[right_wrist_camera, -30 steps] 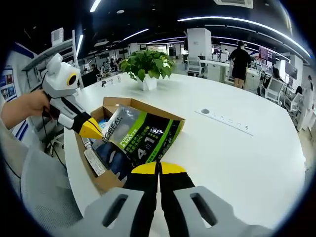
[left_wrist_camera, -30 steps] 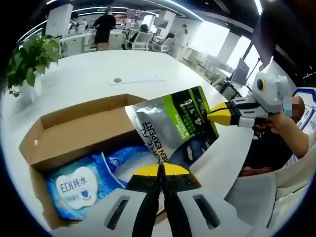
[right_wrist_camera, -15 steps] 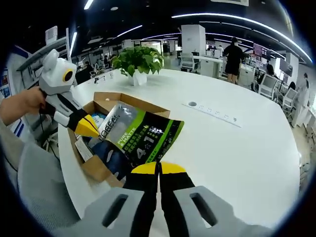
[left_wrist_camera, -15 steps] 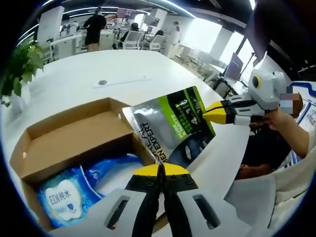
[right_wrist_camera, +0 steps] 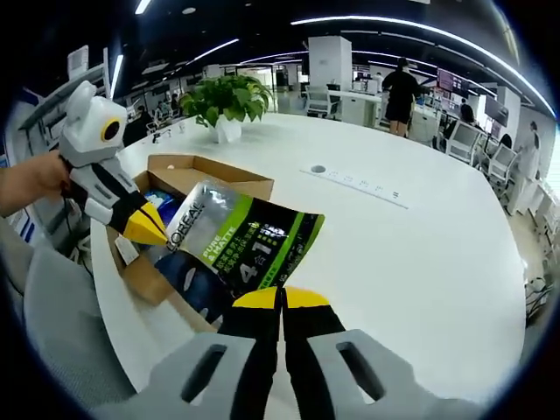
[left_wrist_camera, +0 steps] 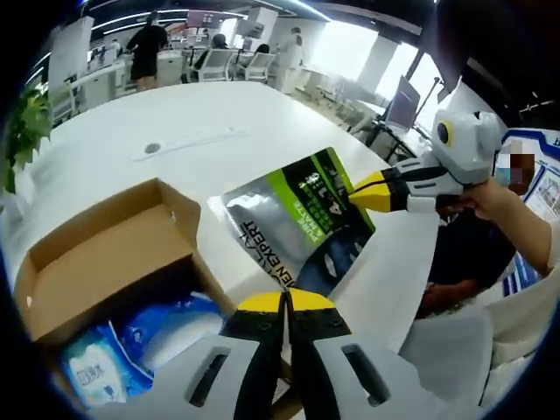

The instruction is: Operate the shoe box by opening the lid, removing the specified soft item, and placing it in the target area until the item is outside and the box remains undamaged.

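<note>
The silver, green and black pouch (left_wrist_camera: 297,223) is held up over the white table (left_wrist_camera: 166,131), lifted out of the open cardboard shoe box (left_wrist_camera: 105,254) and beside its near edge; in the right gripper view the pouch (right_wrist_camera: 232,254) overlaps the box (right_wrist_camera: 201,171) from the front. Both grippers are clamped on the pouch: the left gripper (left_wrist_camera: 287,302) has its yellow-tipped jaws pressed together on the lower edge, and the right gripper (right_wrist_camera: 280,297) is likewise closed on the opposite edge. In the left gripper view the right gripper (left_wrist_camera: 372,191) is seen pinching the pouch's far corner, held by a hand (left_wrist_camera: 486,197). A blue wet-wipes pack (left_wrist_camera: 92,372) is seen lying inside the box. A potted plant (right_wrist_camera: 226,101) stands on the table behind the box. A person (right_wrist_camera: 401,87) stands in the background office.
</note>
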`<action>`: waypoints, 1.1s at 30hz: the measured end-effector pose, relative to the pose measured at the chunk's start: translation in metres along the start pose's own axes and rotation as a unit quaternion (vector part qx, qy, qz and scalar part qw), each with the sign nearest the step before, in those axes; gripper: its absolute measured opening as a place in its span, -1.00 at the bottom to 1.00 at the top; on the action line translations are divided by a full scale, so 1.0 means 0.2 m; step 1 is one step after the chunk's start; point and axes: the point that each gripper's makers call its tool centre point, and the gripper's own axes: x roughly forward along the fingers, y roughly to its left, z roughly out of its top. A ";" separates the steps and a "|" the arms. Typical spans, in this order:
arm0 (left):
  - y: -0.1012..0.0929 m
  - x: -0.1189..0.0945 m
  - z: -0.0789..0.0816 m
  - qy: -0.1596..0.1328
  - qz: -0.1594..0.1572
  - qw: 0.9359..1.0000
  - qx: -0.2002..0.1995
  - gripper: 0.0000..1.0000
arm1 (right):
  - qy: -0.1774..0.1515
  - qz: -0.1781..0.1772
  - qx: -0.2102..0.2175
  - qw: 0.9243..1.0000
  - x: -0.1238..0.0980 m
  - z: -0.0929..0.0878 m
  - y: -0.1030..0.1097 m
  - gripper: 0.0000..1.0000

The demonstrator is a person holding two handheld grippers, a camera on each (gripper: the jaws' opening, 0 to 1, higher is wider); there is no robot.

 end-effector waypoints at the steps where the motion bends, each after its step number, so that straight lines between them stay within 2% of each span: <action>1: 0.00 0.02 0.00 0.003 0.000 1.000 0.002 -1.00 | 0.002 -0.001 0.001 1.000 0.00 -0.01 -0.01 -1.00; 14: 0.07 0.16 0.00 0.047 0.023 0.998 0.039 -1.00 | 0.022 -0.007 0.008 1.000 0.11 -0.11 -0.08 -1.00; 19: 0.09 0.21 -0.02 0.077 0.039 0.992 0.089 -1.00 | 0.030 -0.013 0.004 0.999 0.17 -0.13 -0.09 -1.00; 22: 0.11 0.24 -0.03 0.100 0.050 0.986 0.123 -1.00 | 0.035 -0.015 0.006 0.999 0.20 -0.15 -0.10 -1.00; 30: 0.15 0.33 -0.05 0.136 0.061 0.979 0.141 -1.00 | 0.049 -0.019 -0.006 0.999 0.28 -0.21 -0.15 -1.00; 31: 0.15 0.33 -0.05 0.145 0.065 0.976 0.146 -1.00 | 0.050 -0.017 -0.009 0.999 0.29 -0.21 -0.15 -1.00; 32: 0.16 0.33 -0.04 0.148 0.069 0.972 0.170 -1.00 | 0.052 -0.018 -0.014 0.998 0.30 -0.22 -0.16 -1.00; 33: 0.17 0.33 -0.04 0.151 0.072 0.970 0.179 -1.00 | 0.052 -0.019 -0.016 0.998 0.30 -0.22 -0.16 -1.00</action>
